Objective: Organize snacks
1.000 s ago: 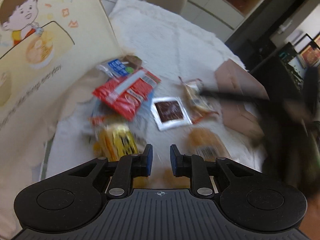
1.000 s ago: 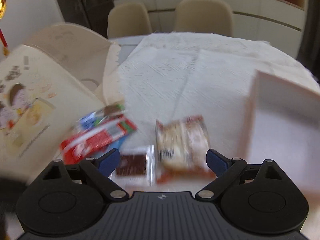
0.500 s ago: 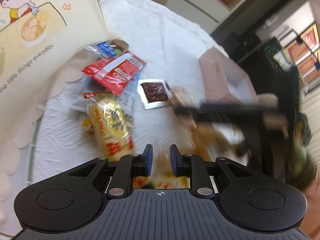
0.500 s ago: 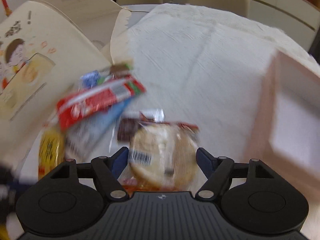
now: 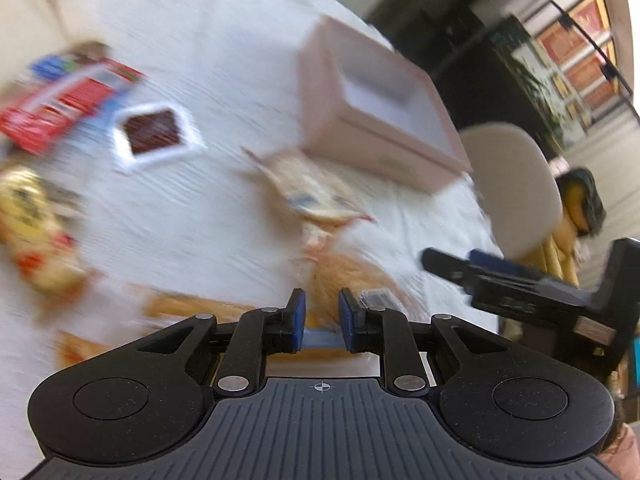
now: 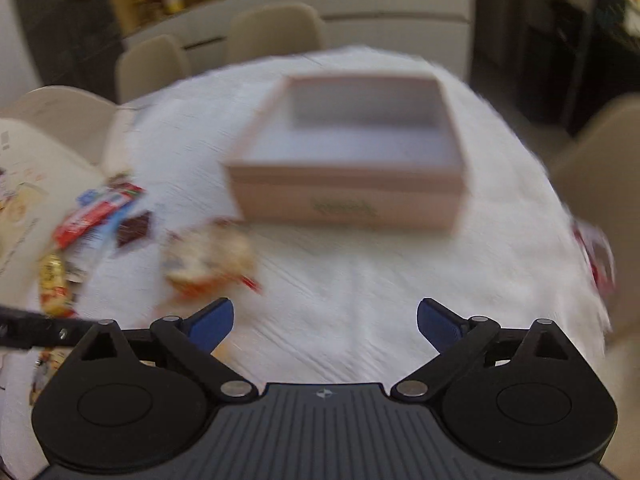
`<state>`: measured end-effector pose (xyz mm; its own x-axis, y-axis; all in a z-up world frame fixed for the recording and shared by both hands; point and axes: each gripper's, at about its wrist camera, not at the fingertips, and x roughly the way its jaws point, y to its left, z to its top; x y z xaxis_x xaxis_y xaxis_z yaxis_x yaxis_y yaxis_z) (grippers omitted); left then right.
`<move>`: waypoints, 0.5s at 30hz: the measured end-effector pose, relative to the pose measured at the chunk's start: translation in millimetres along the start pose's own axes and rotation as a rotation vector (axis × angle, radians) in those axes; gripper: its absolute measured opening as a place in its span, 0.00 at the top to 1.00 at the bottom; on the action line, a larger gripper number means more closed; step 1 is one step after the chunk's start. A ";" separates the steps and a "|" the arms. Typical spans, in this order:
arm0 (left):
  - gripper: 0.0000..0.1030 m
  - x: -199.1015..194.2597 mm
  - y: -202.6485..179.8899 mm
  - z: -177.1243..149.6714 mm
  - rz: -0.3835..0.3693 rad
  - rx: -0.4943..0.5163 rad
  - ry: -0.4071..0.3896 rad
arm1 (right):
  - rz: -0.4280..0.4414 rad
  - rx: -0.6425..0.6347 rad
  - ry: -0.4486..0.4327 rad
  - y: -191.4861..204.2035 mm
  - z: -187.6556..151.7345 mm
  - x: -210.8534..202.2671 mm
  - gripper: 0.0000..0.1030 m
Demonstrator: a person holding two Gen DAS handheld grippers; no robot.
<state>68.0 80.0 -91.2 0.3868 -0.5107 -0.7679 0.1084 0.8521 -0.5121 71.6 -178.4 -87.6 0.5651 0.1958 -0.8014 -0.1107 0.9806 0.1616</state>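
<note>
My left gripper [image 5: 322, 312] is nearly closed, and an orange bread packet [image 5: 352, 280] with a barcode sits in the narrow gap and pokes out past the tips. My right gripper [image 6: 324, 316] is opening wide, with only white cloth between its jaws. A pale round-cookie packet [image 6: 208, 256] lies on the cloth left of it, in front of the open pink box [image 6: 348, 200]. The left wrist view shows that packet [image 5: 312, 196] beside the box [image 5: 380, 148]. At the left lie a red packet [image 5: 60, 108], a brown chocolate square [image 5: 154, 132] and a yellow packet [image 5: 36, 224].
A white cloth [image 6: 360, 280] covers the round table. A printed paper bag [image 6: 24, 200] stands at the left edge. Beige chairs [image 6: 276, 28] ring the table. Another red wrapper [image 6: 596, 256] lies at the right rim. Both views are motion-blurred.
The right gripper closed around the round-cookie packet, then opened and swung right to face the box, leaving the packet on the cloth. The left gripper swung right too, its gap unchanged.
</note>
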 end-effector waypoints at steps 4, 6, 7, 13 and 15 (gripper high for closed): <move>0.74 16.1 -20.0 2.7 -0.004 0.011 0.008 | 0.021 0.093 0.086 -21.4 -24.6 17.6 0.04; 0.73 16.0 -20.9 6.2 0.057 0.015 -0.017 | 0.027 0.074 0.088 -18.4 -33.0 23.6 0.00; 0.73 13.3 -17.6 8.3 0.080 0.013 -0.040 | 0.011 0.042 0.094 -13.3 -35.4 24.9 0.00; 0.73 -4.6 18.1 25.0 0.218 -0.045 -0.107 | -0.089 -0.095 0.120 8.9 -44.7 33.7 0.00; 0.73 -4.7 18.3 21.8 0.211 0.036 -0.059 | -0.092 -0.101 0.123 9.6 -45.7 34.0 0.00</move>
<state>88.2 100.5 -88.5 0.4572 -0.3136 -0.8323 0.0519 0.9436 -0.3270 52.3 -162.2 -139.6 0.4732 0.0982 -0.8754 -0.1483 0.9885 0.0307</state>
